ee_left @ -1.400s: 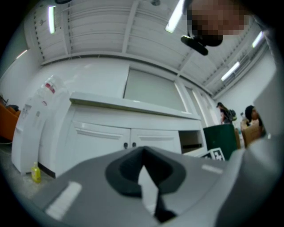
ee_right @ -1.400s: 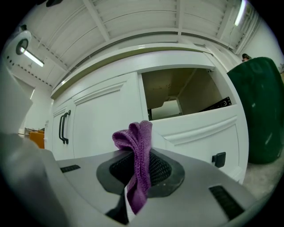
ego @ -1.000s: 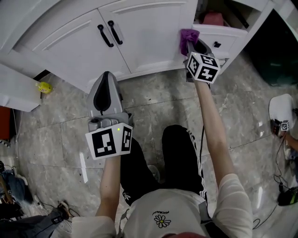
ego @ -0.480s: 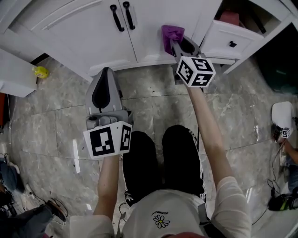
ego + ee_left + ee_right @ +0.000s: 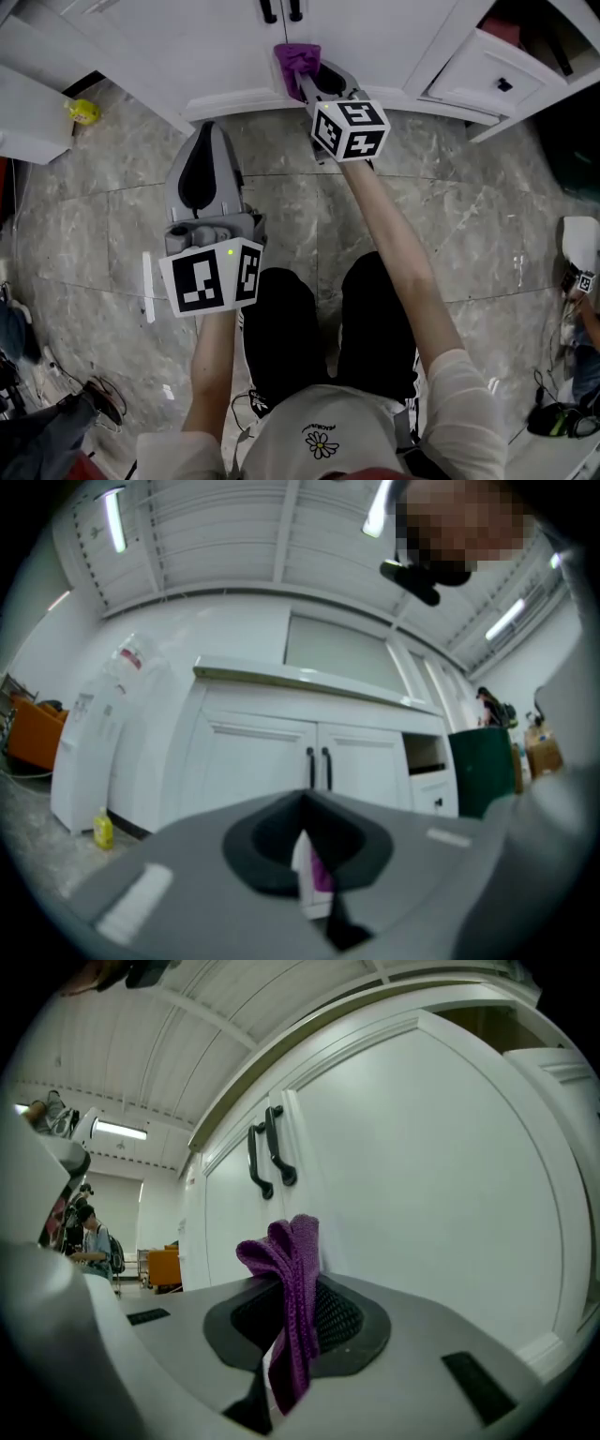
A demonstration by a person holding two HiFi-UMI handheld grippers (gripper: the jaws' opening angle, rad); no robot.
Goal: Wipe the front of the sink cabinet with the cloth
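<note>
Clamping the purple cloth [image 5: 291, 1269] in my right gripper [image 5: 287, 1340], jaws pinched tight on its fold so a bunched tuft sticks out past the tips. That tuft is the wiping face. I hold it this way so fabric meets the door, not the gripper.

In the head view the cloth [image 5: 297, 58] sits low on the sink cabinet [image 5: 216, 47], below the black door handles [image 5: 281, 11] and just above the bottom rail. It looks to be touching the white door panel, though contact is hard to confirm.

My right gripper [image 5: 309, 81] points straight at the cabinet. The right forearm is stretched far forward and angled in toward the middle, marker cube facing up.

My left gripper [image 5: 208, 136] does nothing here. Its jaws are closed to a thin slit with nothing in them, as seen in the left gripper view [image 5: 305, 855]. It hovers over the marble floor [image 5: 103, 244], well short of the cabinet, elbow bent and tucked back, likely just out of the way.

A drawer [image 5: 487, 80] stands open to the right. A yellow bottle [image 5: 82, 112] stands on the floor at left.
</note>
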